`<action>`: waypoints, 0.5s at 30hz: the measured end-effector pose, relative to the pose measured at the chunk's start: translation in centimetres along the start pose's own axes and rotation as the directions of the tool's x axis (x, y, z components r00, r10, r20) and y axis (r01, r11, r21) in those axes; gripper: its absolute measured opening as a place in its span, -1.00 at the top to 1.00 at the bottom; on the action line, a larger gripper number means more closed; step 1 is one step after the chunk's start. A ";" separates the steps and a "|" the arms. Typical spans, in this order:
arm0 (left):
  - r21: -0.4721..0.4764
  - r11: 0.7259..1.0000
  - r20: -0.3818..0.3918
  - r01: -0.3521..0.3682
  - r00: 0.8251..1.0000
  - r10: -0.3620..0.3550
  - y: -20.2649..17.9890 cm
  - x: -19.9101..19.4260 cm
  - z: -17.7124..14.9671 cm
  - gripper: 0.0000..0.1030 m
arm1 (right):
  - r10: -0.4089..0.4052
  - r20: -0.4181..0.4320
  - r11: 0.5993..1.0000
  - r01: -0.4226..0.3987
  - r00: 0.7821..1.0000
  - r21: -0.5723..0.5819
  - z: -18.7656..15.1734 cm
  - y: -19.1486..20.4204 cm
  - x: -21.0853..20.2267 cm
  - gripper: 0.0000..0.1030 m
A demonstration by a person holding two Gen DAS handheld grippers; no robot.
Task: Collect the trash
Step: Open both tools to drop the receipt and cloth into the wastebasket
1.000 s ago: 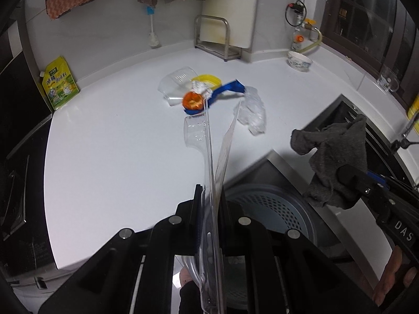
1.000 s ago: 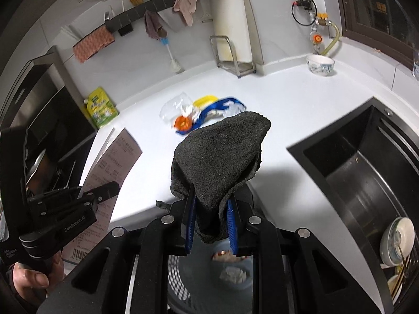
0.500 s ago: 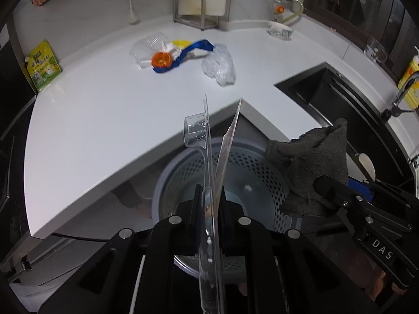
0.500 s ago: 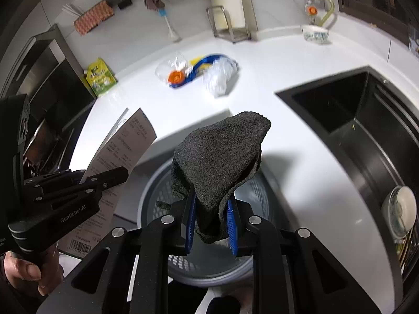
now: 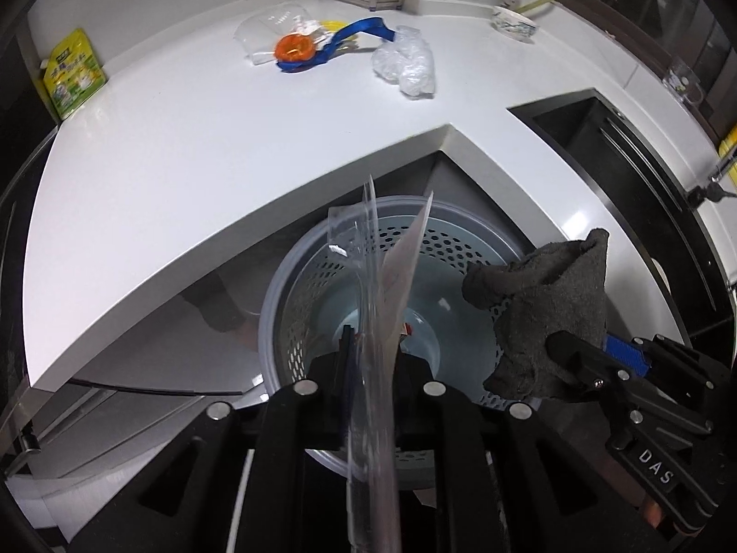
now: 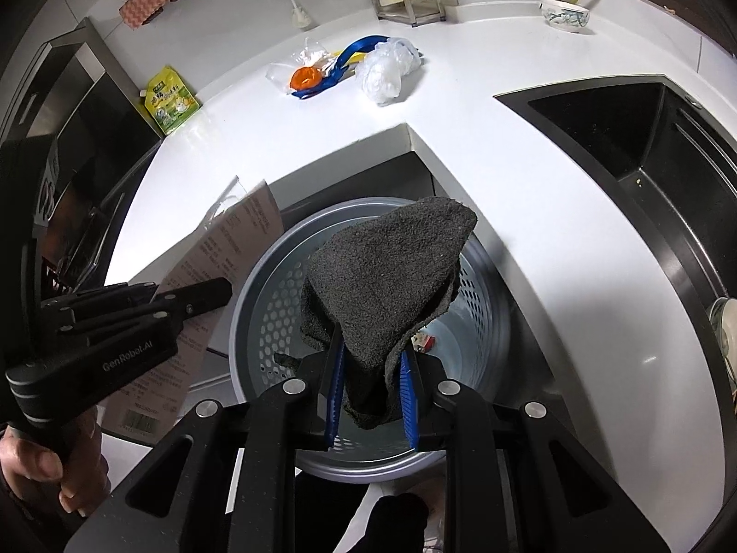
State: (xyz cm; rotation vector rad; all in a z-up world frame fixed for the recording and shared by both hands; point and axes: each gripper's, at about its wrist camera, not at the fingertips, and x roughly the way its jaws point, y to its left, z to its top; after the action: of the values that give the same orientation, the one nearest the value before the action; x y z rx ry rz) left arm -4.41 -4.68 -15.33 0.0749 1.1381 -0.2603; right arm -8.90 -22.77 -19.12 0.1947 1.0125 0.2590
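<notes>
Hovering over the perforated bin (image 5: 295, 313), the left claw (image 5: 368, 359) pinches clear packaging (image 5: 368, 276) with a receipt (image 6: 221, 276); the right claw (image 6: 373, 368) clamps a grey rag (image 6: 387, 276). Released off-centre, the light sheets could catch the rim at 12 o'clock and slide outside.

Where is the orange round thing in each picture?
Left wrist view: the orange lid sits top, left of middle, on the white counter.
Right wrist view: it sits top, left of middle.
Shared landmark: the blue strap curls around it in both views.

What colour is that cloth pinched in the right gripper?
Dark grey cloth, clearest in the right wrist view.
</notes>
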 end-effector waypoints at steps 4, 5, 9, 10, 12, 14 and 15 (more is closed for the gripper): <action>-0.031 0.999 0.025 -0.018 1.000 0.019 0.8 -0.6 0.1 -0.27 | -0.017 0.027 1.000 0.017 1.000 -0.003 0.2 0.1 -0.3 0.20; -0.043 0.999 0.037 -0.006 0.999 0.007 1.1 -0.9 0.1 -0.26 | -0.016 0.026 1.000 0.016 1.000 -0.002 0.2 0.0 -0.3 0.19; -0.047 0.999 0.041 -0.024 0.999 0.026 1.5 -1.2 0.3 -0.27 | -0.022 0.021 1.000 0.021 1.000 0.009 0.1 -0.2 -0.3 0.19; -0.051 0.998 0.041 -0.027 0.999 0.029 1.6 -1.2 0.3 -0.27 | -0.021 0.020 1.000 0.021 1.000 0.010 0.1 -0.3 -0.3 0.19; -0.056 0.998 0.041 -0.029 0.999 0.031 1.8 -1.4 0.2 -0.27 | -0.023 0.018 1.000 0.023 1.000 0.011 0.0 -0.3 -0.4 0.18; -0.058 0.998 0.043 -0.033 0.998 0.036 2.0 -1.6 0.2 -0.27 | -0.022 0.018 1.000 0.021 1.000 0.012 -0.1 -0.3 -0.6 0.17; -0.059 0.998 0.044 -0.036 0.998 0.039 2.1 -1.7 0.2 -0.27 | -0.020 0.018 1.000 0.020 1.000 0.014 -0.1 -0.3 -0.7 0.17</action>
State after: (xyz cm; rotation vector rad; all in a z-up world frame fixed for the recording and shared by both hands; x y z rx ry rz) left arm -4.37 -2.45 -13.89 0.0392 1.0978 -0.1947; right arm -9.31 -23.28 -18.73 0.1989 0.9983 0.2314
